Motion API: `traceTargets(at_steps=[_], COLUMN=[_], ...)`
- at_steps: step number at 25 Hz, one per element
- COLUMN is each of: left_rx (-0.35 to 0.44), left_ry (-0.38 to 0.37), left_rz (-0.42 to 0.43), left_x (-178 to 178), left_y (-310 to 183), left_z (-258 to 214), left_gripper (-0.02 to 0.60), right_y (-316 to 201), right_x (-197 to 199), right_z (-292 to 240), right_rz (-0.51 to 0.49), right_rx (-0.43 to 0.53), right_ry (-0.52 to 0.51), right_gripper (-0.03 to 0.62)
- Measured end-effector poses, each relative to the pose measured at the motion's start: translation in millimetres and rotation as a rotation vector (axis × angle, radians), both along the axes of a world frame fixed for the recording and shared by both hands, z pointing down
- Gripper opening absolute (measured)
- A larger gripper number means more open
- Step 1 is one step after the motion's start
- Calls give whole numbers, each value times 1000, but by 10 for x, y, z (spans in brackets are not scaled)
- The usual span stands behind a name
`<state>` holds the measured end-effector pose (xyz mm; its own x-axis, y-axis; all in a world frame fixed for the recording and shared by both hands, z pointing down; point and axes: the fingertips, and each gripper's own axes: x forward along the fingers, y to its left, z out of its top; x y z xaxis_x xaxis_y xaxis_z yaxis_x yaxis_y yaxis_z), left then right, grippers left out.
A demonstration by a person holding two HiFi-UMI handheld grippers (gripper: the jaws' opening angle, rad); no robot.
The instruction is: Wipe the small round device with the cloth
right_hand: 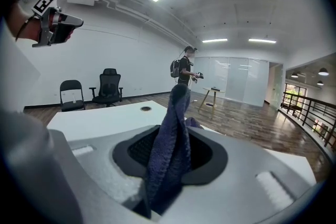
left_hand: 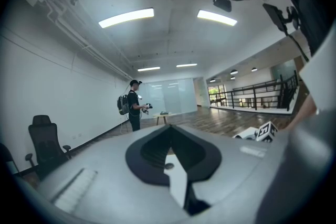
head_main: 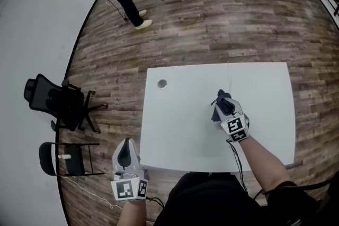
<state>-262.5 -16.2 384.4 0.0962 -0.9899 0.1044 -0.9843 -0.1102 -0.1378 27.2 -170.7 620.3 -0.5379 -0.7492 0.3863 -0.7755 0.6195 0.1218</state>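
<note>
- Over the right half of the desk [head_main: 185,135], the right tongs [head_main: 221,107] are clamped on a dark blue cloth [right_hand: 169,155]. It is pinched at a fold so that a bunched end stands out past the tips, ready to serve as the wiping face.
- Toward the far left corner of the desk lies the small round device [head_main: 162,83], flat and alone. It is well apart from the cloth and not yet touched, so wiping has not begun.
- By my judgement the next move is to carry the cloth across to the device.
- At the desk's near left corner the left tongs [head_main: 126,153] hang level and hold nothing. Their tips seem closed together, though the view along them is hard to read.
- They are probably kept there to steady the device if it slides.
</note>
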Motion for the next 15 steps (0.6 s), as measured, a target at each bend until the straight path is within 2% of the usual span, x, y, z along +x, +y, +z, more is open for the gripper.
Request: traceTargets(at_steps=[5, 9, 12, 14, 15], left_rx=[1, -1, -6, -5, -4], left_ry=[-1, -2, -2, -2, -2], left_rz=[-5, -19, -29, -33, -35], left_x=[-18, -63, -91, -105, -116], left_y=[17, 69, 90, 103, 109], left_z=[-12, -10, -1, -4, -9], left_gripper=[6, 6, 6, 6, 6], right_y=[83, 187, 270, 372, 398], right_x=[-67, -46, 16, -60, -138], right_z=[90, 342, 628, 701, 617], right_rz=[-6, 25, 50, -8, -55], right_rx=[-63, -171, -293, -375, -373], right_ry=[-57, -94, -98, -92, -94], right_gripper=[118, 118, 120, 118, 120])
